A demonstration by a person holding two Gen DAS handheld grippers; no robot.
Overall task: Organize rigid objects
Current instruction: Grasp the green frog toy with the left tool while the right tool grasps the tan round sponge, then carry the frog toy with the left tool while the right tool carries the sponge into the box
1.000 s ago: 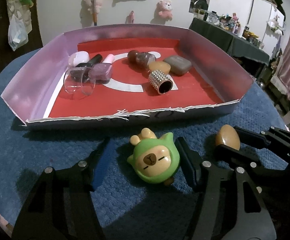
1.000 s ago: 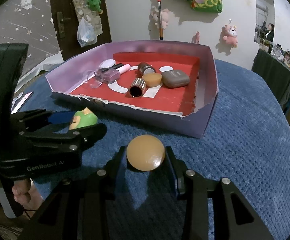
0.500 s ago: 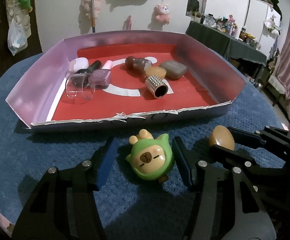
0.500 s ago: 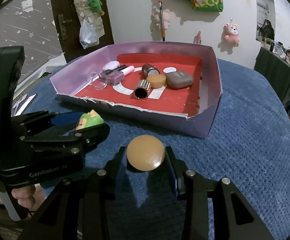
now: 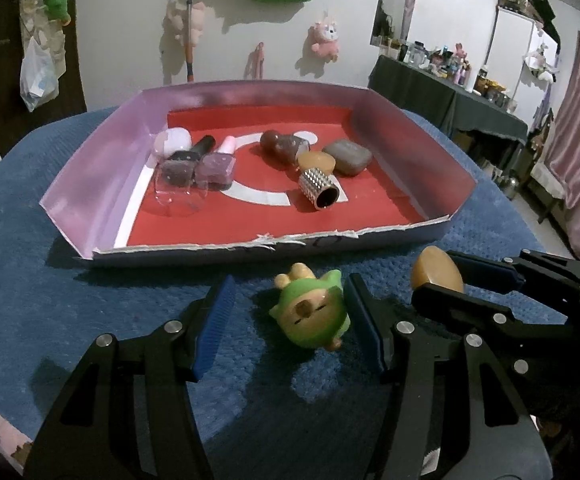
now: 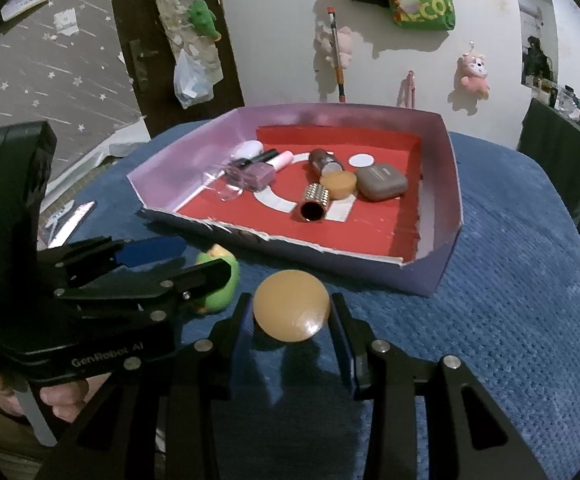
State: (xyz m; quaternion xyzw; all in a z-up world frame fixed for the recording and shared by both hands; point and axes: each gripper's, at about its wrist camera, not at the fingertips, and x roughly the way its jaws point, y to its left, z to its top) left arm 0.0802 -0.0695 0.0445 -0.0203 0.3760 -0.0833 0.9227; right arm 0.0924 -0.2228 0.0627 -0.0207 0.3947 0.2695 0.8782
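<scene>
A green capybara toy (image 5: 309, 316) lies tipped on the blue cloth between the jaws of my left gripper (image 5: 288, 286). It leans on the right pad, and a gap shows on its left side. The right wrist view shows the same toy (image 6: 220, 280) half hidden behind the left gripper (image 6: 206, 258). My right gripper (image 6: 291, 300) is shut on an amber disc (image 6: 291, 306), pads pressing both edges; the disc (image 5: 435, 272) is also in the left wrist view. The purple-walled box (image 5: 102, 184) with a red floor lies just beyond both grippers.
The box (image 6: 453, 200) holds nail polish bottles (image 5: 214, 166), a clear cup (image 5: 180, 196), a studded metal tube (image 5: 317, 188), a grey case (image 5: 347, 156), a brown bottle (image 5: 282, 144) and another amber piece (image 5: 315, 160). Its near rim is low and torn. A hand (image 6: 56, 398) grips the left handle.
The left jaws have narrowed around the toy, which has tipped over to its left. The left view has risen slightly. The right gripper has kept its hold on the disc.
</scene>
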